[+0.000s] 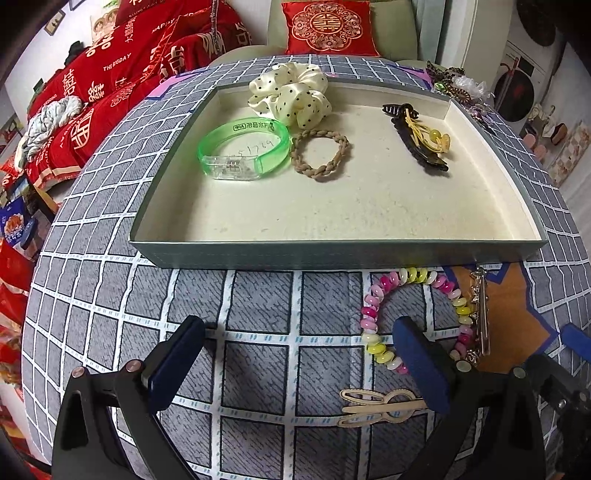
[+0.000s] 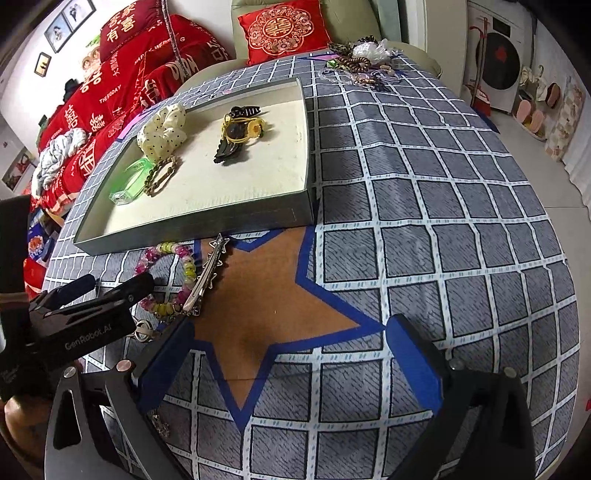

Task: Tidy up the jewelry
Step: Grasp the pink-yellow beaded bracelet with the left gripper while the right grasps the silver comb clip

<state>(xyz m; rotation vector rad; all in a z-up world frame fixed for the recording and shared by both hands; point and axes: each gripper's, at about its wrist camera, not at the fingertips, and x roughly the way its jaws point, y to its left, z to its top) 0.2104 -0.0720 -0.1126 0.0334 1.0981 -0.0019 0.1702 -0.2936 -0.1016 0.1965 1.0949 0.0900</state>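
A shallow grey tray (image 1: 332, 254) (image 2: 192, 229) holds a dotted cream scrunchie (image 1: 288, 92) (image 2: 162, 129), a green bangle (image 1: 243, 151) (image 2: 133, 177), a brown braided hair tie (image 1: 320, 155) (image 2: 160, 176) and a dark claw clip with yellow beads (image 1: 417, 136) (image 2: 240, 129). In front of the tray lie a pink-yellow coil bracelet (image 1: 373, 317) (image 2: 173, 273), a silver hair clip (image 1: 480, 310) (image 2: 207, 273) and a beige scissor-shaped clip (image 1: 380, 406). My left gripper (image 1: 299, 354) (image 2: 114, 288) is open, its right finger over the bracelet. My right gripper (image 2: 288, 354) is open and empty above the orange star.
The table has a grey checked cloth with an orange star (image 2: 266, 295). A pile of more jewelry (image 1: 458, 88) (image 2: 362, 59) lies at the far right corner. Red bedding (image 1: 122, 66) and a red cushion (image 1: 328, 26) lie behind the table.
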